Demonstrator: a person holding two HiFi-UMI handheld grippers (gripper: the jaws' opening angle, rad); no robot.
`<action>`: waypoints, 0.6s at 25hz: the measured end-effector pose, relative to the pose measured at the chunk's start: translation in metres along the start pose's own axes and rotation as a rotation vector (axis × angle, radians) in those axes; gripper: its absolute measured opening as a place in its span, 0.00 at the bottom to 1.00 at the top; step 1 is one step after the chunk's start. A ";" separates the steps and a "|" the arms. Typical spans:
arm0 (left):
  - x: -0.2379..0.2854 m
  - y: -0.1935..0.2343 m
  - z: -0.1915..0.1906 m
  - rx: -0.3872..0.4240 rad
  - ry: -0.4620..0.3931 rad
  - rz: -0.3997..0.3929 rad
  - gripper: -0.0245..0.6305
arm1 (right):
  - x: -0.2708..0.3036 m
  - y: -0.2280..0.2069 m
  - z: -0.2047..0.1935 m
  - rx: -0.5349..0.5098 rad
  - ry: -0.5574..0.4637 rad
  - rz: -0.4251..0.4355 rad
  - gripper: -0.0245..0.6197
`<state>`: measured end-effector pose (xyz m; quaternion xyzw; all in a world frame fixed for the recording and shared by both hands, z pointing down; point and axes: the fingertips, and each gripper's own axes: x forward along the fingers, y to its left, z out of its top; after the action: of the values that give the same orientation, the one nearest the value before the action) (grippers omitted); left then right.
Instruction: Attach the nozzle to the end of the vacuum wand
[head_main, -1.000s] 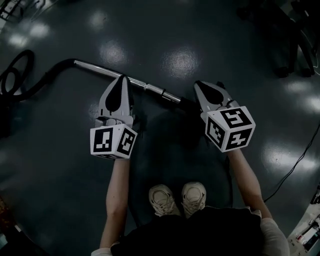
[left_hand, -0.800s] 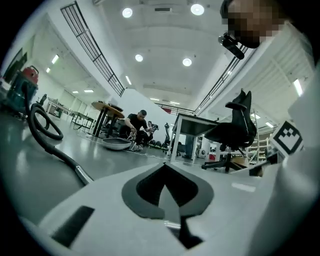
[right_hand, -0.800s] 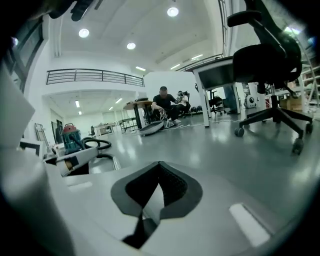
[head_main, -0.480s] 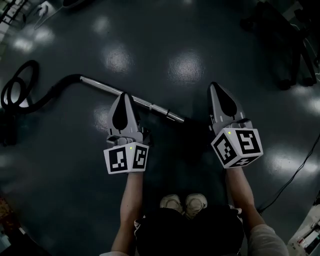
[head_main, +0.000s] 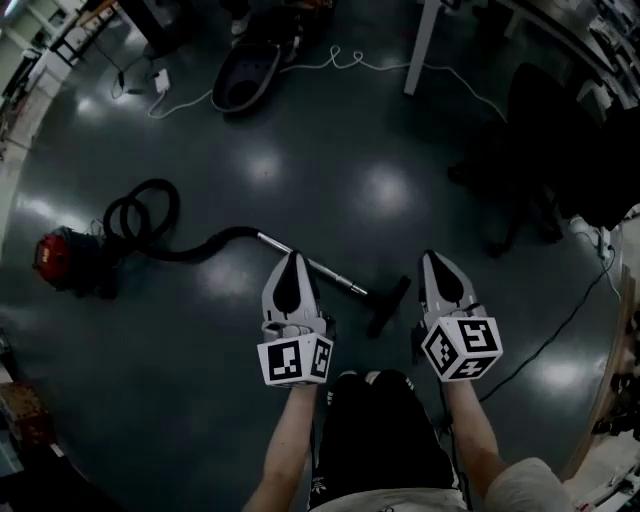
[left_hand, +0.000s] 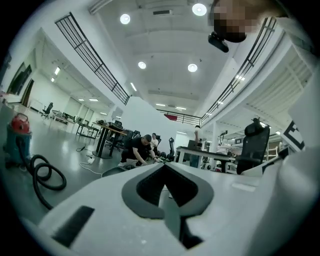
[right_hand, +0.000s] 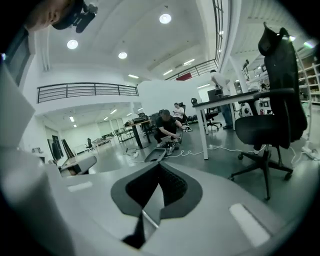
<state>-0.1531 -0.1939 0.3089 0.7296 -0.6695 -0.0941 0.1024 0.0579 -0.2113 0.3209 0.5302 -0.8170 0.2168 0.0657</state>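
Silver vacuum wand (head_main: 312, 265) lay flat on dark floor, slanted from far left to near right. Black elongated nozzle (head_main: 388, 305) lay on floor at wand's near-right end, set crosswise to tube. Joint too dark to tell if seated.

Open hall: glossy dark floor (head_main: 330, 130) mirroring round ceiling lights (left_hand: 192, 67); railed mezzanine (right_hand: 87, 90) along white walls; black office chair (right_hand: 277, 85) beside a white-legged desk (right_hand: 230, 98).
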 end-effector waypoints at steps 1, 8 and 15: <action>-0.016 -0.023 0.046 -0.031 0.027 0.007 0.04 | -0.031 0.024 0.036 0.018 0.031 0.014 0.05; -0.090 -0.143 0.290 0.015 0.037 -0.100 0.04 | -0.177 0.126 0.225 -0.007 0.012 0.054 0.05; -0.110 -0.176 0.317 0.133 -0.031 -0.153 0.04 | -0.210 0.153 0.260 -0.086 -0.091 0.122 0.05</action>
<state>-0.0815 -0.0770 -0.0446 0.7823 -0.6181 -0.0683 0.0356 0.0432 -0.0927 -0.0266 0.4853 -0.8586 0.1608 0.0381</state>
